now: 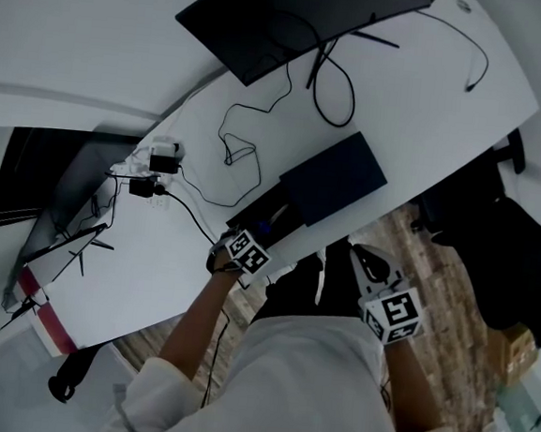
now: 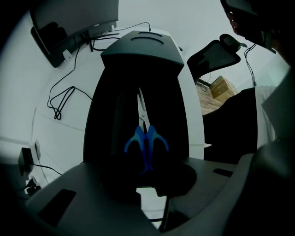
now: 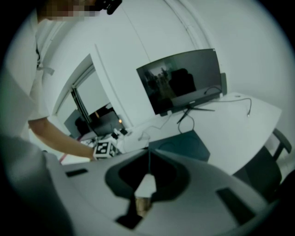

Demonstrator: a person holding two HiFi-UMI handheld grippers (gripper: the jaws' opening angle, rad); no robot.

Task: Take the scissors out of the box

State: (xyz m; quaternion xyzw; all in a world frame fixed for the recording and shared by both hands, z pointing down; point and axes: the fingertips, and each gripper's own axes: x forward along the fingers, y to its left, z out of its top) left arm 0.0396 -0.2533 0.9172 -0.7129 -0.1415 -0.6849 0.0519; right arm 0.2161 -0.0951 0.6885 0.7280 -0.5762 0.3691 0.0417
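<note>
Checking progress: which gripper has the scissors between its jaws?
The left gripper: the blue-handled scissors lie between its jaws. The right gripper, off the desk, has jaws together.

Left gripper [image 1: 254, 237] points down, parted; right gripper [image 1: 368, 262] closed.

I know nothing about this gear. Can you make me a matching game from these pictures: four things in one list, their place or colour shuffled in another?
Things:
1. scissors
2. monitor
3. box lid
4. right gripper

Descriptions:
a. dark blue, on the white table
b. blue handles, down in the dark box
c. held off the table's near edge
d. black, at the table's far end

Pairs: 1-b, 2-d, 3-a, 4-c.
</note>
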